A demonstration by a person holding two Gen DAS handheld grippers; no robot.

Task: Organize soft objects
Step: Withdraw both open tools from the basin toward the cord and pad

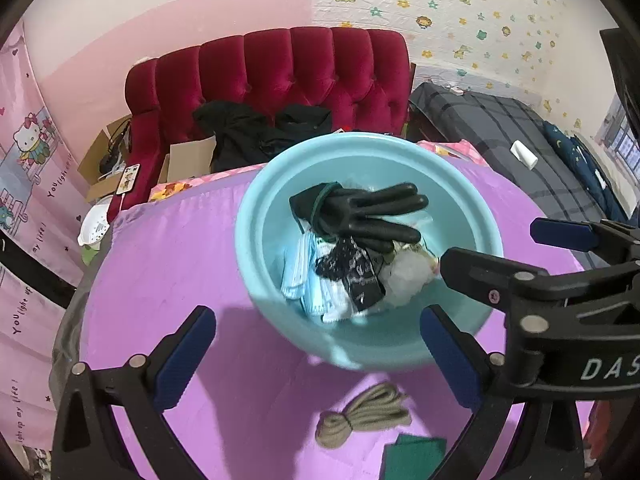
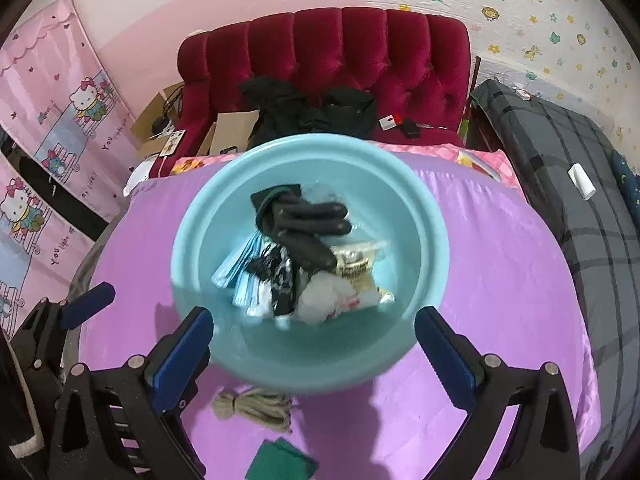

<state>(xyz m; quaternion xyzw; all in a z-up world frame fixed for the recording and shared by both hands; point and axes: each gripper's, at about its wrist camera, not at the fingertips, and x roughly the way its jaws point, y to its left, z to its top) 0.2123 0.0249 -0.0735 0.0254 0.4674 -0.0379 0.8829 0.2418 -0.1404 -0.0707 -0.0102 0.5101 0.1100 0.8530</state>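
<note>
A light blue basin (image 1: 256, 216) (image 2: 432, 248) sits on the purple cloth. It holds a black rubber glove (image 1: 372, 212) (image 2: 308, 224), blue face masks (image 1: 304, 276) (image 2: 244, 276), a black lacy piece (image 1: 352, 268) and a white soft wad (image 1: 404, 280) (image 2: 324, 300). A coil of beige rope (image 1: 364, 416) (image 2: 252, 404) and a green cloth (image 1: 416, 456) (image 2: 280, 462) lie on the cloth in front of the basin. My left gripper (image 1: 316, 356) is open and empty before the basin. My right gripper (image 2: 314, 354) is open and empty; it also shows in the left wrist view (image 1: 504, 248) at the basin's right rim.
A red tufted sofa (image 1: 280, 76) with black clothes (image 1: 256, 132) and cardboard boxes stands behind the table. A bed with a grey plaid cover (image 1: 520, 148) is at the right. Pink cartoon curtains (image 2: 52, 128) hang at the left.
</note>
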